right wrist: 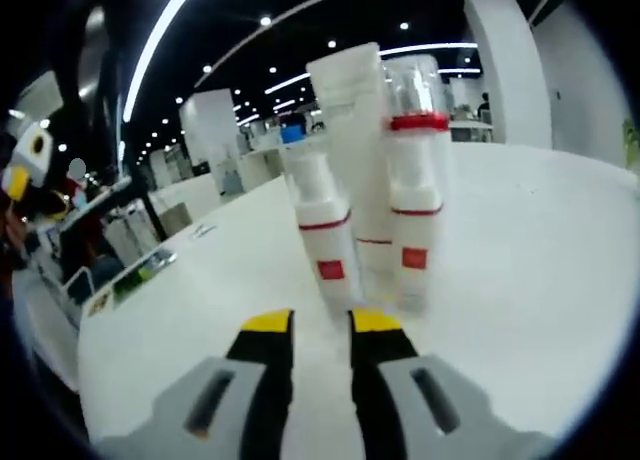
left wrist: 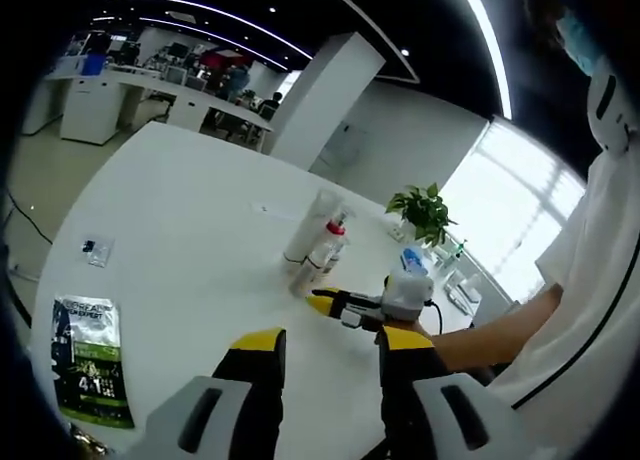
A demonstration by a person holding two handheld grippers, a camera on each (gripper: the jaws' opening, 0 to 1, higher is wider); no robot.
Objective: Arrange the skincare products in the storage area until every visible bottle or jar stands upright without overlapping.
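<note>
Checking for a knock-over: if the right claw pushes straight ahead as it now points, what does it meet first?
Most likely the short white bottle with the red label, just beyond the right claw; the spray bottle stands slightly right of that line.

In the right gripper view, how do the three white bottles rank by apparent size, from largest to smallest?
1. Tall plain bottle, at the back.
2. Clear-capped bottle with red collar; it is nearly as tall, and its nearness may flatter it.
3. Short bottle with red band, clearly smallest.

3 bottles [right wrist: 360, 170] (upright), 1 packet [left wrist: 90, 360], 1 plant [left wrist: 422, 212].
</note>
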